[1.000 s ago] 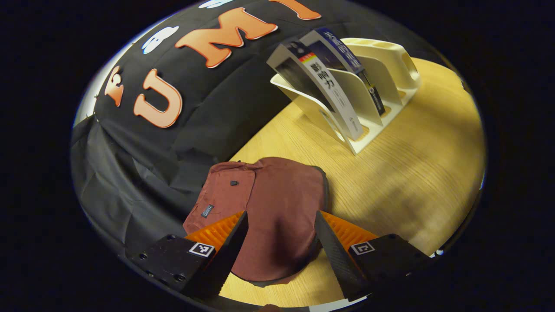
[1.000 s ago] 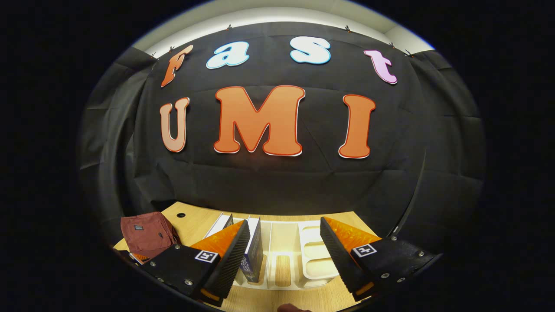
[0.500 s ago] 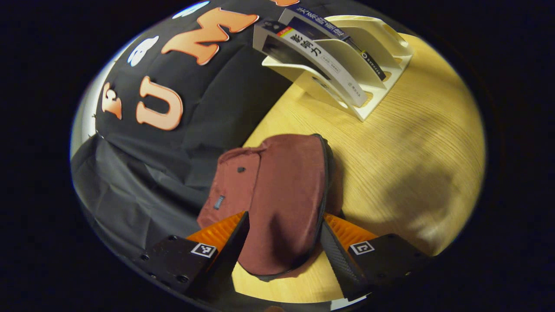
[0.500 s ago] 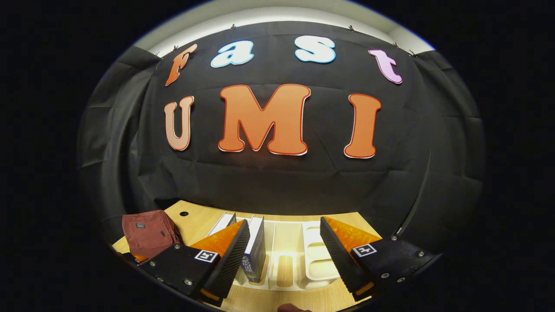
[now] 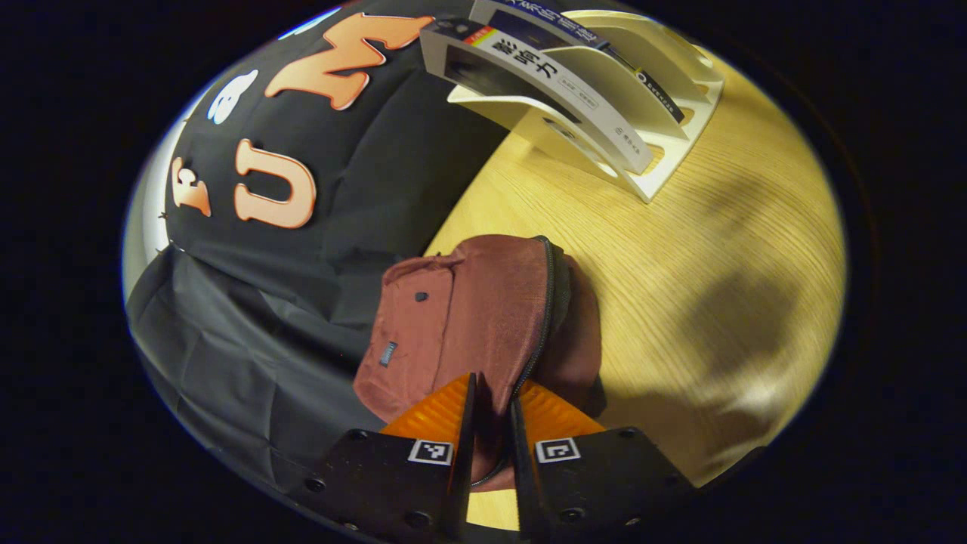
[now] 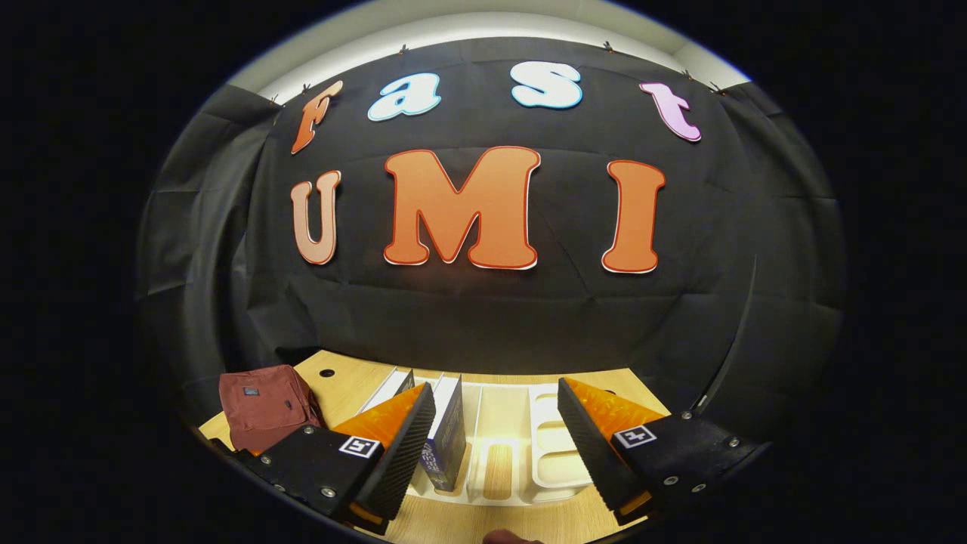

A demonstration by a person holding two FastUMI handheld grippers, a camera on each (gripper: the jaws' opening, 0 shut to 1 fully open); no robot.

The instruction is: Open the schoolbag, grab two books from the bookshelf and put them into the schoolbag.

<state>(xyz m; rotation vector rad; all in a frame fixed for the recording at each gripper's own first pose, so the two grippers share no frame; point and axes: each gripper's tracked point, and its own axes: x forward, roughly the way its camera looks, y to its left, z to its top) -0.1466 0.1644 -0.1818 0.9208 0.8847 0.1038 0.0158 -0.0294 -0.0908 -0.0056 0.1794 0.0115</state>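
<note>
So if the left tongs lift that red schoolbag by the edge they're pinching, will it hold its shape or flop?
The schoolbag will probably flop: its cloth is creased and slumps flat on the table. It looks empty, so likely light. The left tongs pinch only a fold by the zipper, so the cloth may lift before the bag does.

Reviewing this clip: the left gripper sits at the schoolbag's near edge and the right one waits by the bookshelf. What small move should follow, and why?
Probably the left gripper should draw back along the zipper line. Its fingers look pinched on the schoolbag at the zipper's near end, the bag looks zipped shut, and both books stand in the bookshelf. The right gripper hangs open before them.
</note>
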